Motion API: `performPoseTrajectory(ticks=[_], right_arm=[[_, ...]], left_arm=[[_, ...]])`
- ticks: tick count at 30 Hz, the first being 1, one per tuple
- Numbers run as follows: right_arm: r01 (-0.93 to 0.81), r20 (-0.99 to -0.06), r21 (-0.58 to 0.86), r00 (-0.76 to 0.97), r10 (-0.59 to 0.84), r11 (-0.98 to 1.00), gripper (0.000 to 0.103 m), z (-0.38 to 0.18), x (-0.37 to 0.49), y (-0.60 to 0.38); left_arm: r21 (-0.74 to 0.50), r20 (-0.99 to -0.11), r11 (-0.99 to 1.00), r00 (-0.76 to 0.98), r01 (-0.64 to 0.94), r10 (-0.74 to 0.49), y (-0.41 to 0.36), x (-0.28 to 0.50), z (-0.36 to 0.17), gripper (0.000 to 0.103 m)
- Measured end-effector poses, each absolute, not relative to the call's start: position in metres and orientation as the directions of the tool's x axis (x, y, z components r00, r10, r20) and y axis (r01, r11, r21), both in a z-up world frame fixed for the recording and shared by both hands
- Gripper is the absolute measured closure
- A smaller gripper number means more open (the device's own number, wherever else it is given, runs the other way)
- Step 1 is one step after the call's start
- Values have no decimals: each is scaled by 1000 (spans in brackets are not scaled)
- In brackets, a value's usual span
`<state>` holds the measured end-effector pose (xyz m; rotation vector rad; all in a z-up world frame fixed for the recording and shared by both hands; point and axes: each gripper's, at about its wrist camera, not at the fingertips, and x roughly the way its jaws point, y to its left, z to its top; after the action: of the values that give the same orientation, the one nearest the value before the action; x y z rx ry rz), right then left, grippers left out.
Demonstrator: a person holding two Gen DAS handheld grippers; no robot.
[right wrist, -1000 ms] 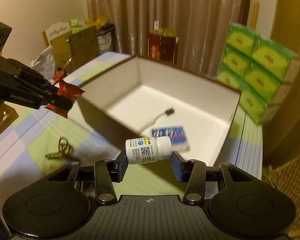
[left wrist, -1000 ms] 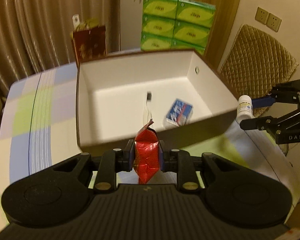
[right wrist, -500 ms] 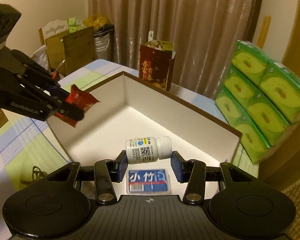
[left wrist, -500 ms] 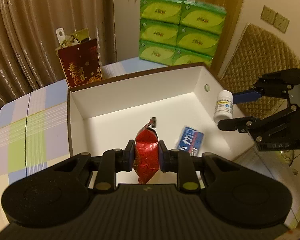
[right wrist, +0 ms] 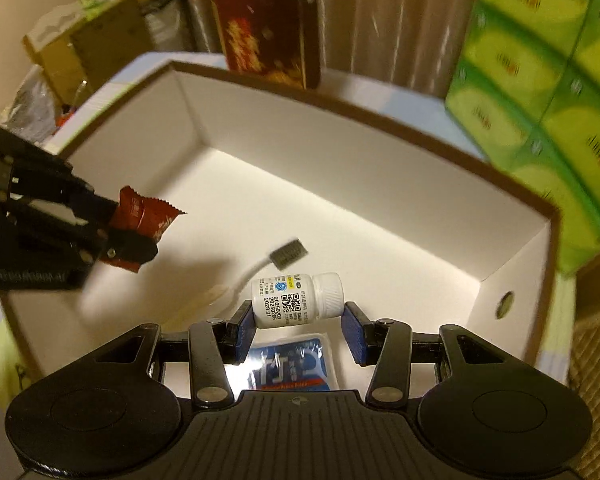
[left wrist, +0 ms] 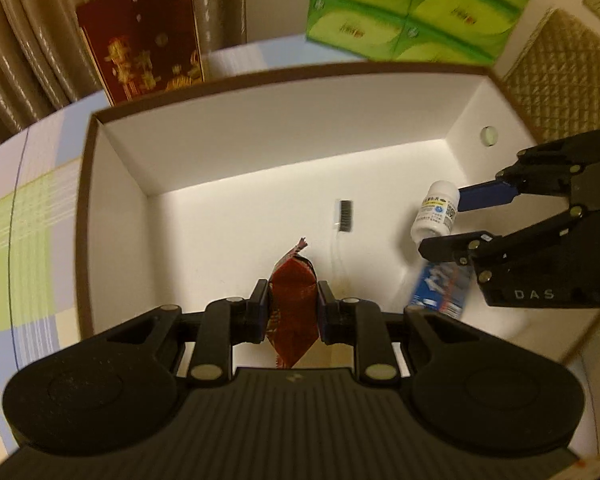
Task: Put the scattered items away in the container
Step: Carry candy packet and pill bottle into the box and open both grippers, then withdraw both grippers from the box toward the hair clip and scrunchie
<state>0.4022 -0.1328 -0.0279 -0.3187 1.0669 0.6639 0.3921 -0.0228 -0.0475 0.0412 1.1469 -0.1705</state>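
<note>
A white box with a brown rim fills both views. My left gripper hangs over its near floor, shut on a red snack packet. Over the box's right side my right gripper is shut on a small white pill bottle, gripped end to end and lying sideways. On the box floor lie a toothbrush and a blue tissue pack.
A dark red gift bag stands behind the box. Stacked green tissue packs sit at the back right. A checked tablecloth lies left of the box, a quilted cushion to the right.
Both grippers have moved forward and down over the box, from outside its near edge to above its floor. Each keeps its hold: packet in the left, bottle in the right.
</note>
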Motion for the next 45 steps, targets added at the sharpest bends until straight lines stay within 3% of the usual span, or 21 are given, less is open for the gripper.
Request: performPoseTrajectory(ticks=[8,12,15,16,17,18,20,23,32,45], right_arm=[[-623,-912,70,277,304,779,59,-45,426,-126],[-620,-905,73,287,312,781,59,-46,429,-128],[-618,-900,84,290,326,781,58,-46,429,-129],[-622,-900,84,289,327,779,51,-45,428,-129],[-628,-899,80,290,328,774,37,-45,426,-129],[-634,-897,70,298,327,770,31,-43,424,-129],[-645,-893,53,310,325,762,28,-41,420,-129],[-654,-891,40,319,323,756,17,-37,414,-131],[-637,-854,49,373,363,770,12,-15,383,-153],[-570,-802,37,472,364,821,12,21,322,-182]], left_arm=[[-69,-927,991,359,113,-105,-19,420,-71,82],[-62,-927,991,362,122,-102,-18,422,-74,77],[-50,-925,991,368,121,-91,-17,421,-73,67],[-50,-924,991,370,122,-92,-17,421,-72,64],[-51,-924,991,372,123,-94,-17,421,-71,62],[-52,-922,991,374,125,-96,-17,421,-70,60],[-48,-919,991,384,127,-93,-16,419,-67,45],[-45,-912,991,400,127,-92,-14,412,-60,35],[-24,-898,992,433,122,-74,-16,379,-38,10],[47,-851,994,525,103,-14,-16,310,9,5]])
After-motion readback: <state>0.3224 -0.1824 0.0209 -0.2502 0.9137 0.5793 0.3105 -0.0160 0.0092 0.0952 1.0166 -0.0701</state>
